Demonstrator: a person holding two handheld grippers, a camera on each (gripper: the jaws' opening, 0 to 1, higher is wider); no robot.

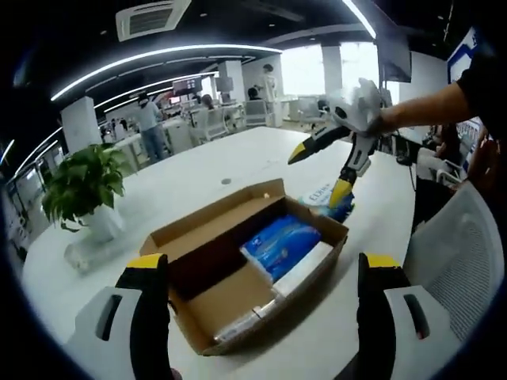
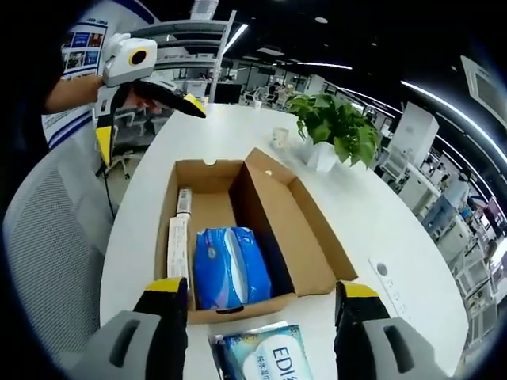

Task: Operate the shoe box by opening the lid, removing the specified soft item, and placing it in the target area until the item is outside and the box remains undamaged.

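An open cardboard shoe box (image 1: 317,265) (image 2: 305,245) lies on the white table, its lid folded back flat. Inside it rests a blue soft pack (image 1: 281,244) (image 2: 231,265), beside a long white item (image 2: 178,237). A second soft pack printed "EDI" (image 1: 321,195) (image 2: 265,356) lies on the table just outside the box's end wall. My right gripper (image 1: 317,176) (image 2: 257,293) is open over that outer pack, one fingertip close to it. My left gripper (image 1: 263,265) (image 2: 149,125) is open at the box's other end, holding nothing.
A potted green plant (image 1: 83,186) (image 2: 337,131) stands on the table beyond the box, with a small glass (image 2: 279,138) nearby. A grey mesh chair (image 1: 459,261) (image 2: 55,229) stands at the table edge. People stand at desks far behind.
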